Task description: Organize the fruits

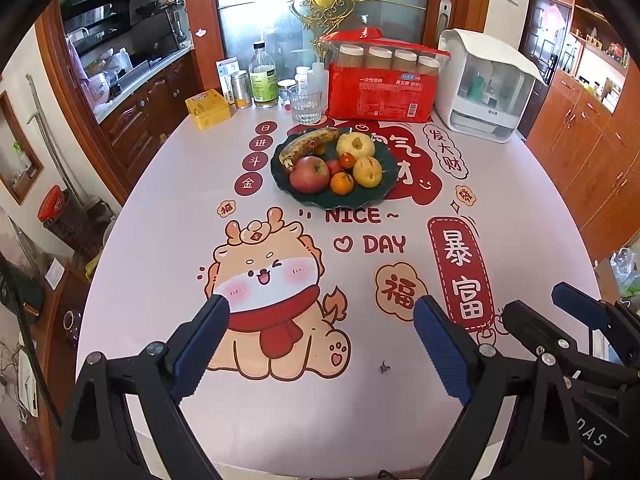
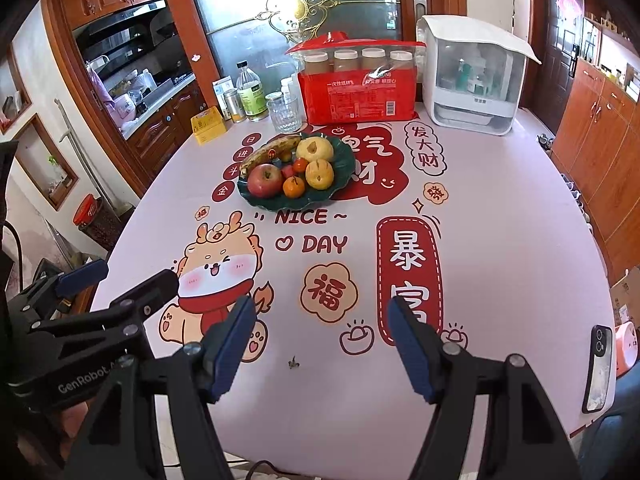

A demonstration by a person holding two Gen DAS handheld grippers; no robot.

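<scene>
A dark green plate (image 1: 376, 194) (image 2: 344, 160) stands past the middle of the table. On it lie a spotted banana (image 1: 308, 142) (image 2: 270, 150), a red apple (image 1: 309, 174) (image 2: 265, 180), two yellow pears (image 1: 355, 145) (image 2: 320, 174), an orange (image 1: 342, 183) (image 2: 294, 187) and small tomatoes (image 1: 347, 160) (image 2: 301, 165). My left gripper (image 1: 320, 312) hovers open over the near end of the table with nothing between its fingers. My right gripper (image 2: 320, 316) is also open and empty at the near end, far short of the plate. Each gripper shows at the other view's edge.
Behind the plate stand a drinking glass (image 1: 306, 102), bottles (image 1: 263, 76), a yellow box (image 1: 208, 109), a red pack of cups (image 1: 380, 76) and a white appliance (image 1: 484, 84). A phone (image 2: 598, 368) lies at the table's right edge. A small stem scrap (image 2: 293, 364) lies near the grippers.
</scene>
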